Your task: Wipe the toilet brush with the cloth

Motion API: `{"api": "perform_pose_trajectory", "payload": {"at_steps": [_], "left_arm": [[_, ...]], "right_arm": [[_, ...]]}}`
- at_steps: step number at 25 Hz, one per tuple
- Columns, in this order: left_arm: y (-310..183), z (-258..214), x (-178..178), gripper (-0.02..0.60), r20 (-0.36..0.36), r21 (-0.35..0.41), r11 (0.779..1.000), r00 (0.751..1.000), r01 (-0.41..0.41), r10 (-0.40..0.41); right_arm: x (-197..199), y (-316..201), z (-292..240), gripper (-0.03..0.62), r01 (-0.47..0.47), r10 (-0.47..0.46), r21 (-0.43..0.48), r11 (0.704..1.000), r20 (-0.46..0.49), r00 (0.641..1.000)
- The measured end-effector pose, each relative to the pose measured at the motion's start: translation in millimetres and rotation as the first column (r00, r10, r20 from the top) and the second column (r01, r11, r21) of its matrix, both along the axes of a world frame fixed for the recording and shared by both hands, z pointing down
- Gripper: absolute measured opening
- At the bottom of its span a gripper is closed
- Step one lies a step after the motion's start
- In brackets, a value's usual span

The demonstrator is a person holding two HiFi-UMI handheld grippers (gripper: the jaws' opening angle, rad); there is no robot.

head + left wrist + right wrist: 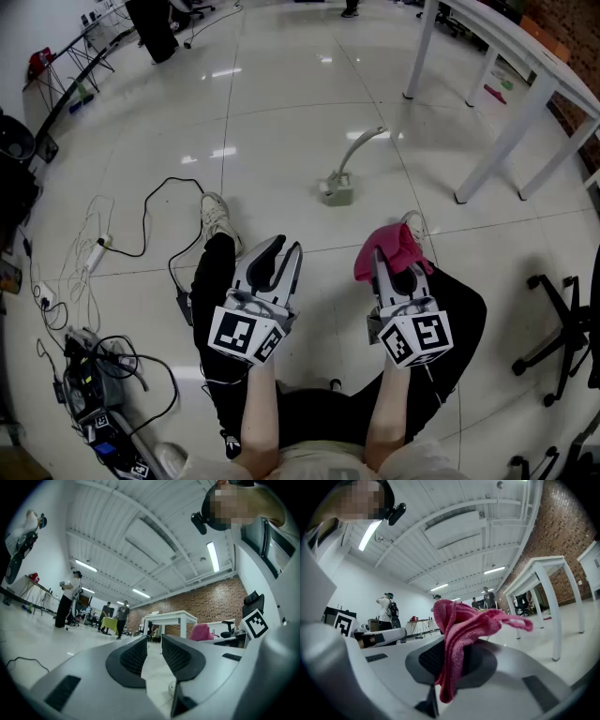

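In the head view the toilet brush [338, 191] stands on the floor at 12 o'clock from the grippers, well apart from both. Its curved handle leans toward 1 o'clock, and its bristles are down inside the holder and cannot be made out.

The right gripper [396, 266] is clamped on the pink cloth [386, 246], which drapes over the jaws and hides their pads. The left gripper [287, 246] holds nothing, and its jaws stand a narrow gap apart.

The floor [281, 141] lies open between the shoes [216, 221] and the brush. Table [525, 70] legs stand at 2 o'clock, with the top cut off by the frame. A chair [562, 328] is half cropped at 3 o'clock. Cables [103, 253] sprawl at 9 o'clock.
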State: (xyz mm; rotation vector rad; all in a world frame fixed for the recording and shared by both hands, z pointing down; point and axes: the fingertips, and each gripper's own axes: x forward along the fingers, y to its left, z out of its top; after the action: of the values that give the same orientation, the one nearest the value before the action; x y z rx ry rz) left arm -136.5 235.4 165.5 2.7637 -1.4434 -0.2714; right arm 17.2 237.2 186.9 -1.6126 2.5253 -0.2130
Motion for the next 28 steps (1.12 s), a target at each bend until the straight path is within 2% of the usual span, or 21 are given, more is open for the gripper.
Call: {"api": "perform_pose_trajectory", "payload": {"at_steps": [3,7,12,15,18,20,22,25,28], "left_arm": [[-54.5,-8.6,-5.4,0.106,-0.012,0.022,1.0,1.0,0.014,-0.014],[-133.0,-12.8,-16.2,0.106,-0.039,0.035,0.997,0.997,0.07,-0.069],[-222.6,4.2,0.7,0.106,-0.014,-0.003,0.997,0.997,0.078,-0.078],[-260.2,25.6,18.3,0.106,-0.026,-0.059,0.996,0.997,0.071,-0.072],[-285.3,54.8,34.6,0.106,-0.057,-0.121,0.99,0.995,0.077,-0.084],[-300.6,85.9,48.5,0.106,-0.042,-0.176,0.982,0.996,0.065,-0.074],[-310.9,122.9,59.5,0.106,-0.027,-0.236,0.97,0.998,0.053,-0.061],[-323.1,185.8,71.3,0.106,-0.021,-0.311,0.949,0.998,0.044,-0.053],[-339.3,252.7,87.3,0.106,0.017,-0.383,0.923,1.0,0.031,-0.026]], "right_arm": [[17.3,-57.0,-17.2,0.032,-0.043,0.044,0.034,0.999,-0.049,0.998],[23.5,-132.9,-38.1,0.032,-0.023,0.029,0.075,0.997,-0.082,0.996],[28.3,-212.0,-48.7,0.032,0.0,0.01,0.087,0.996,-0.122,0.992],[29.7,-248.2,-40.1,0.032,0.029,-0.021,0.076,0.997,-0.11,0.994],[23.6,-265.2,-10.8,0.032,0.089,-0.085,0.037,0.995,-0.094,0.992],[19.7,-269.3,21.1,0.032,0.146,-0.146,-0.003,0.989,-0.119,0.982],[26.8,-273.3,63.8,0.032,0.156,-0.164,-0.075,0.985,-0.131,0.978],[61.8,-293.0,134.7,0.032,0.047,-0.061,-0.139,0.989,-0.102,0.993],[98.5,-333.3,218.4,0.032,-0.069,0.041,-0.179,0.981,-0.157,0.987]]}}
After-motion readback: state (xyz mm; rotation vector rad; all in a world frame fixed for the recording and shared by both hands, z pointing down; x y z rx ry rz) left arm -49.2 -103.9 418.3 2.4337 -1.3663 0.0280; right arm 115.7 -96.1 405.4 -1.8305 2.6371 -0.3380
